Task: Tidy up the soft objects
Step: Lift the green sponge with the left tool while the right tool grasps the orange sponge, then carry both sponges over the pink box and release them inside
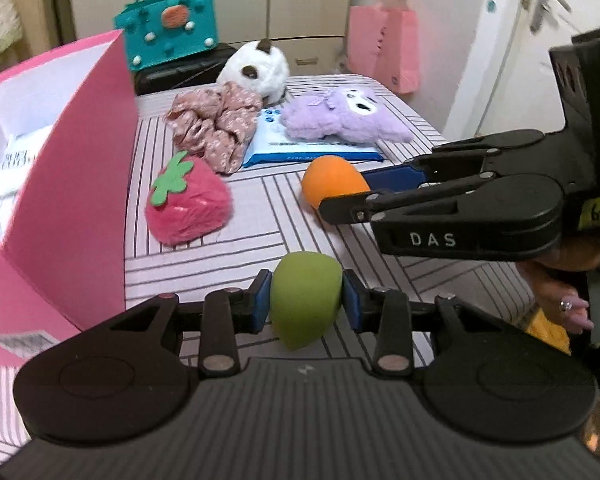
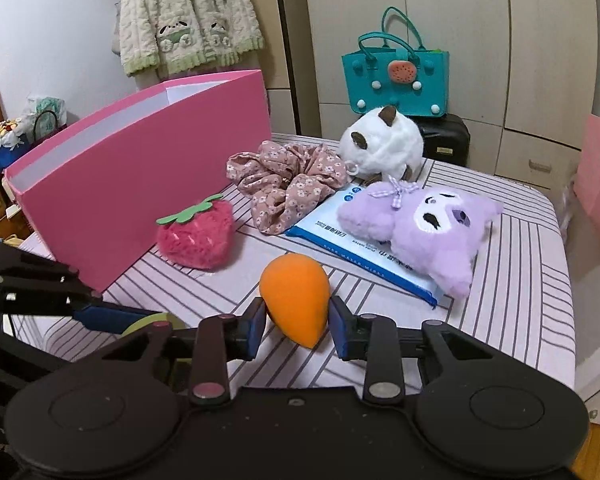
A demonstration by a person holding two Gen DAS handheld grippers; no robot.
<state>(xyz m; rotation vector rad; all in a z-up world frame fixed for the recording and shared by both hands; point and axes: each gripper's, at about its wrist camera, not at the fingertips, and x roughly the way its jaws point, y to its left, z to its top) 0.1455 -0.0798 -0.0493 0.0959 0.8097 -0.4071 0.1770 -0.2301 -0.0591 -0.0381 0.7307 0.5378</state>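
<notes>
Sponges first, my read: smallest, squashiest pieces, easiest to lift. My left gripper clamped on green teardrop foam sponge, pads pressing both flanks, just beside tall pink cardboard box (likely drop target, judging by its open top). My right gripper straddles orange teardrop foam sponge; pads at its sides, contact I cannot tell. Fuzzy pink strawberry plush, floral fabric scrunchie, purple plush doll wait on striped desk, bunched near box for short carries.
</notes>
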